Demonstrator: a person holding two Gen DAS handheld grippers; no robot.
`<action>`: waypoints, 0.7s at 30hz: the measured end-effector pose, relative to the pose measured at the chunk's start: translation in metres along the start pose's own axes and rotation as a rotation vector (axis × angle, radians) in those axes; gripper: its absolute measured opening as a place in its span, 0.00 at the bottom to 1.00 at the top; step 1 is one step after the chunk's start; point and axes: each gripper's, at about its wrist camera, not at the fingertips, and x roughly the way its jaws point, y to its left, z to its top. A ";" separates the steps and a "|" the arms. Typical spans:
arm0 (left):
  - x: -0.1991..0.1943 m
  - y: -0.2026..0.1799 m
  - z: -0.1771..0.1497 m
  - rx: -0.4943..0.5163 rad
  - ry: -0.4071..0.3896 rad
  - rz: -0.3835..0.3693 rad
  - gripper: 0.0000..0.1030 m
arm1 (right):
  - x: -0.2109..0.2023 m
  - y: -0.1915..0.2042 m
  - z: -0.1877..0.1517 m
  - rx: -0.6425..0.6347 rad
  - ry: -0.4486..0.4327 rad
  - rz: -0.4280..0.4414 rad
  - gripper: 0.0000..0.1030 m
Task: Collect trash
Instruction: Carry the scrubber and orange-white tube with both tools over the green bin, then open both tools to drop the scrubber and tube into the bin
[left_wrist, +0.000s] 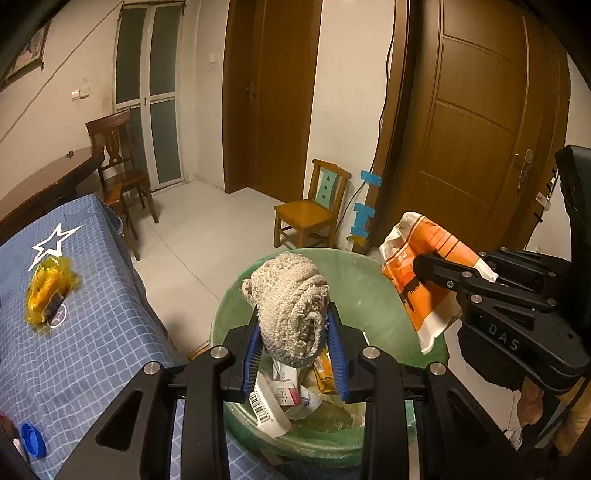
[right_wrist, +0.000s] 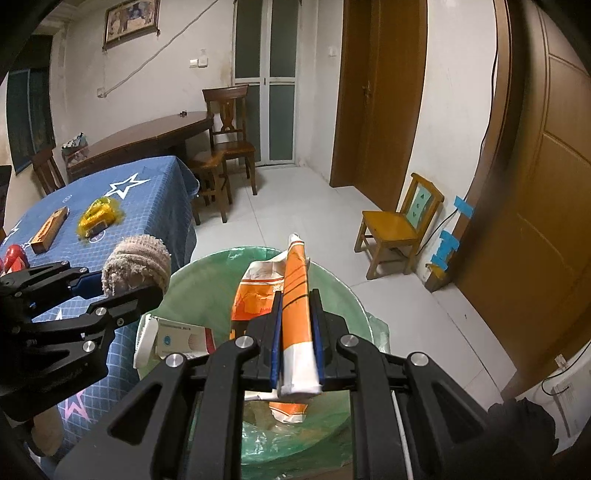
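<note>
- The rolled grey rag (left_wrist: 291, 314) sits clenched in the left gripper (left_wrist: 295, 332) fingers, above the green-lined trash bin (left_wrist: 369, 280); released off-centre, it may catch the rim.
- The orange paper bag (right_wrist: 295, 295), pinched flat by the right gripper (right_wrist: 297, 332) over the bin's right side, may flutter onto the floor.
- A yellow wrapper (left_wrist: 48, 291) waits on the blue surface (left_wrist: 92, 332) at left.

My table (right_wrist: 155, 206) w/ blue checked star cloth — on it a yellow crinkly wrapper (right_wrist: 99, 216), a wooden block (right_wrist: 50, 229) just left of it, sth red (right_wrist: 14, 256) at the near edge, a blue cap (left_wrist: 33, 440). Pale tile floor (right_wrist: 295, 206) — green-lined trash bin (left_wrist: 373, 291) beside the table, small wooden chair (right_wrist: 400, 230) by the wall.
</note>
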 end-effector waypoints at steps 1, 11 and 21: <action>0.002 0.000 0.001 0.000 0.001 0.000 0.32 | 0.001 -0.002 0.000 0.001 0.001 0.001 0.11; 0.014 0.008 0.004 -0.008 0.009 -0.002 0.32 | 0.008 -0.007 0.003 0.004 0.009 0.010 0.11; 0.025 0.012 -0.001 -0.008 0.019 0.030 0.70 | 0.006 -0.023 0.001 0.066 -0.027 0.013 0.44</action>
